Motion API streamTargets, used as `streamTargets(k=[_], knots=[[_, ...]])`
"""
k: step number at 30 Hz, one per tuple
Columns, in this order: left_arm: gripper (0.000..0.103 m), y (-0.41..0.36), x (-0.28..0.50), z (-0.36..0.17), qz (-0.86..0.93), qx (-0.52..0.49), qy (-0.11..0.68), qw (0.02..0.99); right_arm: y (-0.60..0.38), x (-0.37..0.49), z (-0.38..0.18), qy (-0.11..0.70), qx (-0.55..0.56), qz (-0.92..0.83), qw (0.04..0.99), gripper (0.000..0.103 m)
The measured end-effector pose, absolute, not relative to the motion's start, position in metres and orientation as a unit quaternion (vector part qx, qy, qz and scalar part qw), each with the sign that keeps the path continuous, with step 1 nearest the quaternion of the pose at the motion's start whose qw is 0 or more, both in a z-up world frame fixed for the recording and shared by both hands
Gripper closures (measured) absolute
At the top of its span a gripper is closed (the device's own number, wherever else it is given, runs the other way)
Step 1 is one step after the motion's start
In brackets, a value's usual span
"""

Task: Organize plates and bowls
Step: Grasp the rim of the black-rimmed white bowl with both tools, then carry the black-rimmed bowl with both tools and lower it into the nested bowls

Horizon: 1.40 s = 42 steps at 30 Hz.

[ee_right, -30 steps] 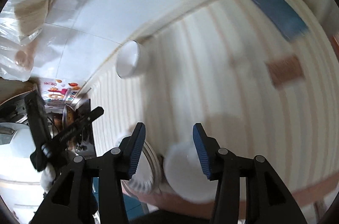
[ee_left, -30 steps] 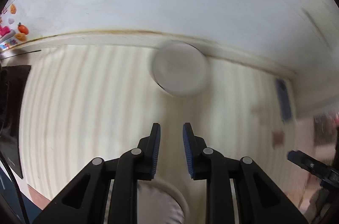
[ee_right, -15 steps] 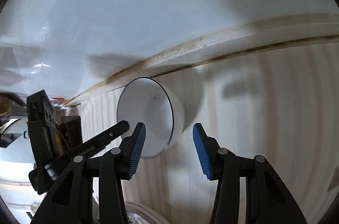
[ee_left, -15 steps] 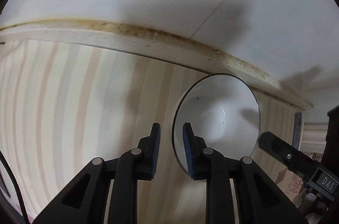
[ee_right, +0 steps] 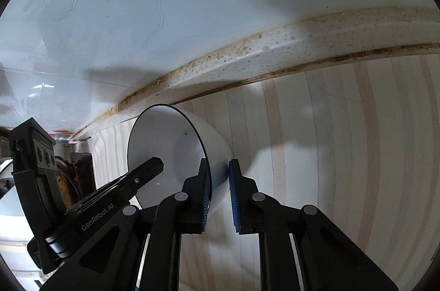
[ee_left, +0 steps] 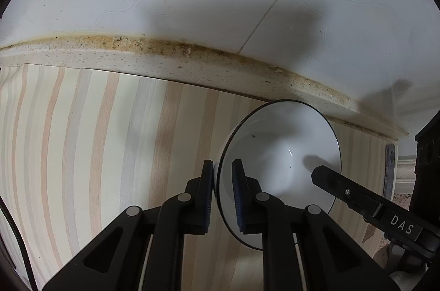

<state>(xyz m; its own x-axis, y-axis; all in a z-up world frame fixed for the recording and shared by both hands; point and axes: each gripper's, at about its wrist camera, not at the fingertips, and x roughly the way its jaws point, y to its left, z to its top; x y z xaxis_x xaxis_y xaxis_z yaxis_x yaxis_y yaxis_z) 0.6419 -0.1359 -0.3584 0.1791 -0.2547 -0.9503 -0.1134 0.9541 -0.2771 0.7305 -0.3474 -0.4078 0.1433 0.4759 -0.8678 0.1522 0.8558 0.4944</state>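
Note:
A white bowl with a thin dark rim (ee_left: 283,161) sits on the striped counter near the back wall. My left gripper (ee_left: 222,192) has its jaws narrowed on the bowl's left rim, one finger outside and one inside. My right gripper (ee_right: 218,189) straddles the opposite rim of the same bowl (ee_right: 167,150), one finger inside and one against the outer wall. Each gripper shows in the other's view: the right one in the left wrist view (ee_left: 365,205), the left one in the right wrist view (ee_right: 90,208).
The striped wood-look counter (ee_left: 96,139) ends at a stained speckled backsplash ledge (ee_left: 165,57) below a white tiled wall (ee_right: 137,2). Dark kitchen items and a white appliance (ee_right: 11,222) stand at the far left of the right wrist view.
Both grippers have moved in to the bowl by the wall. The right jaws have narrowed from wide open onto the rim; the left jaws now straddle the opposite rim.

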Motion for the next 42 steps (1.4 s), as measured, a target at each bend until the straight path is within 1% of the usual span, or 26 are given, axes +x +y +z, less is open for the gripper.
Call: streamTargets(k=[11, 21, 36, 42], knots=[[0.091, -0.141, 0.631, -0.349, -0.051, -0.139, 0.632, 0.761, -0.34, 0.727, -0.408, 0.646, 0.233, 0.116, 0.718, 0.088], [0.091, -0.161, 0.591, -0.315, -0.07, -0.125, 0.616, 0.774, -0.357, 0.693, -0.379, 0.635, 0.233, 0.121, 0.727, 0.088], [0.091, -0.21, 0.507, -0.258, -0.135, -0.106, 0.594, 0.786, -0.402, 0.574, -0.318, 0.615, 0.232, 0.102, 0.746, 0.088], [0.091, -0.231, 0.471, -0.24, -0.17, -0.091, 0.589, 0.785, -0.428, 0.516, -0.297, 0.601, 0.253, 0.086, 0.753, 0.088]])
